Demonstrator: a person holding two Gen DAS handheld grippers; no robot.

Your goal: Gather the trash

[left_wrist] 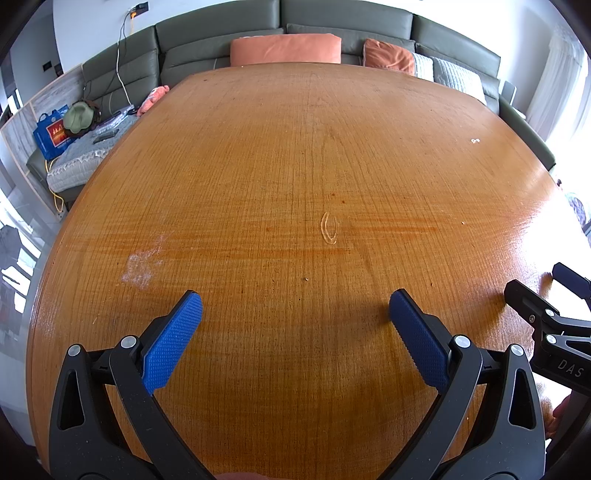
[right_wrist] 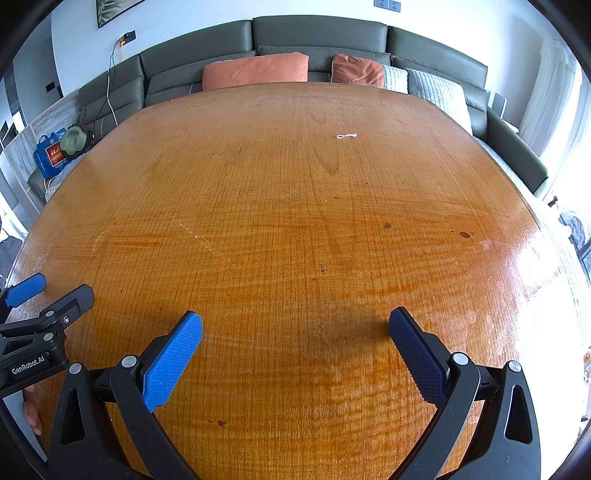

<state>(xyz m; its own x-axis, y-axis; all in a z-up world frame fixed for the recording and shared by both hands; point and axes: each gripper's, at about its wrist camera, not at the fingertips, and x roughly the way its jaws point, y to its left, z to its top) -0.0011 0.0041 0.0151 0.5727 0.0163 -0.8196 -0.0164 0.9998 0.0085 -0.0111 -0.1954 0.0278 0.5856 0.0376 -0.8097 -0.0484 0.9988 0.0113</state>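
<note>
Trash: one small white scrap [right_wrist: 347, 136], far on the table [right_wrist: 295, 221], right of centre, well apart from both tools. Near: left gripper [left_wrist: 295, 325], fingers spread wide, nothing held; right gripper [right_wrist: 295, 332], likewise spread and empty. Far: sofa [right_wrist: 317, 33] behind the table. Risk: the scrap looks thin and flat; broad pads [right_wrist: 173, 360] may slide over it or push it away.

white scrap [right_wrist: 347, 136] on table [right_wrist: 295, 221] is reading too small to identify; frame edge is cropping right gripper [left_wrist: 565, 291].
</note>
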